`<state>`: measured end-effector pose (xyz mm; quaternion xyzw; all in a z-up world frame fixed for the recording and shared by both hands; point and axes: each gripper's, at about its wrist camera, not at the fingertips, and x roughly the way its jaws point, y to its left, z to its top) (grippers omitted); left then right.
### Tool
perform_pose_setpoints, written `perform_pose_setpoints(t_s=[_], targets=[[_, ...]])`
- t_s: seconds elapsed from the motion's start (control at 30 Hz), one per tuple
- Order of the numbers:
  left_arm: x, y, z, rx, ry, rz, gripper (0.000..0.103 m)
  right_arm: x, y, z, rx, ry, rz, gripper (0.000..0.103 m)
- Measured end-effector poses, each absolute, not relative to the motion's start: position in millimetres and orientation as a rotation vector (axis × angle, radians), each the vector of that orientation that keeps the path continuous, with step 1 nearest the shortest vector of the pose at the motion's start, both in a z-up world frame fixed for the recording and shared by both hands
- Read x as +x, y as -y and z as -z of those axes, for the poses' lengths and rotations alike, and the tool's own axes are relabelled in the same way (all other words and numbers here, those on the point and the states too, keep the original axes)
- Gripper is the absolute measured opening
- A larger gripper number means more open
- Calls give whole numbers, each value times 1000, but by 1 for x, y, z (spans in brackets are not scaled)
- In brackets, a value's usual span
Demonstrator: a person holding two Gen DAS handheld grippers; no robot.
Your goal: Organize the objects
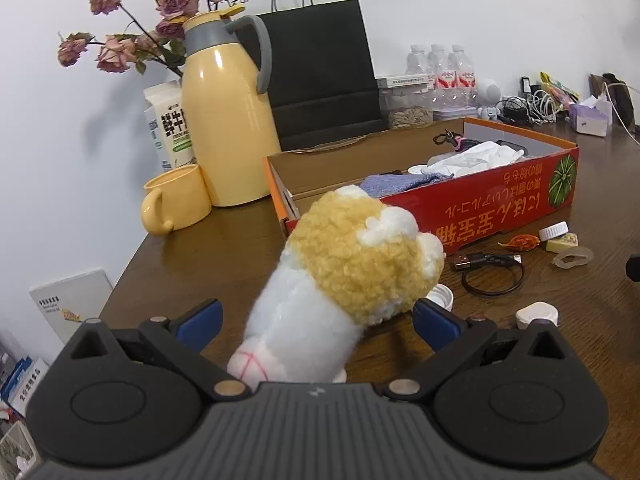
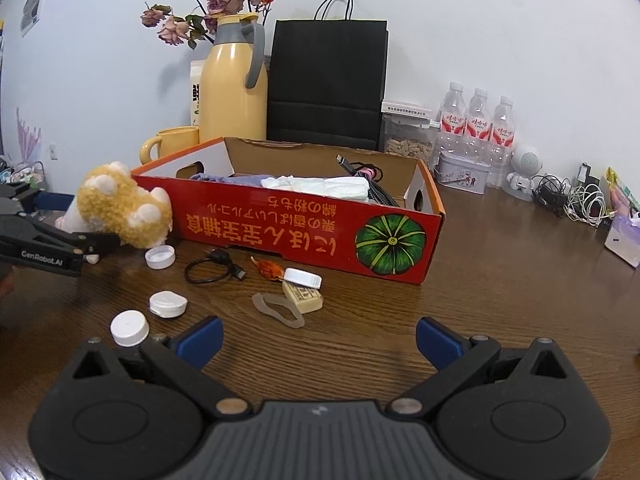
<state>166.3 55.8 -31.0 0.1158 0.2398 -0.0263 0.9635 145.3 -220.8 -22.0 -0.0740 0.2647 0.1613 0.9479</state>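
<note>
at nine o'clock of the red cardboard box (image 2: 304,220), the left tool (image 2: 86,236) holds the plush paw toy (image 2: 124,204) raised for dropping inside; the right tool (image 2: 318,340) gapes wide, empty, over the bench (image 2: 500,300).

1. My table (image 2: 500,280) is dark brown wood, its far edge against a white wall.
2. A red box (image 2: 304,236) sits mid-table.
3. Behind it: yellow jug (image 2: 234,92), mug (image 2: 172,144), black bag (image 2: 326,84), three bottles (image 2: 476,120), tin (image 2: 462,176).
4. In front: three white caps (image 2: 129,328), a cable loop (image 2: 214,268), an eraser (image 2: 303,297), a clear ring (image 2: 278,309).
5. Far right: tangled chargers (image 2: 572,200).
</note>
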Motion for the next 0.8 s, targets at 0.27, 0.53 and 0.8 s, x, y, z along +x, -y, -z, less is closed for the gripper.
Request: perform_pose_setpoints(t_s=[0.27, 0.53, 0.8], targets=[[167, -57, 31, 219, -471, 169, 93, 148, 221, 26, -148, -549, -322, 103], [149, -53, 30, 229, -432, 205, 56, 149, 222, 29, -143, -559, -321, 103], [118, -47, 24, 189, -352, 194, 42, 151, 221, 31, -141, -564, -322, 103]])
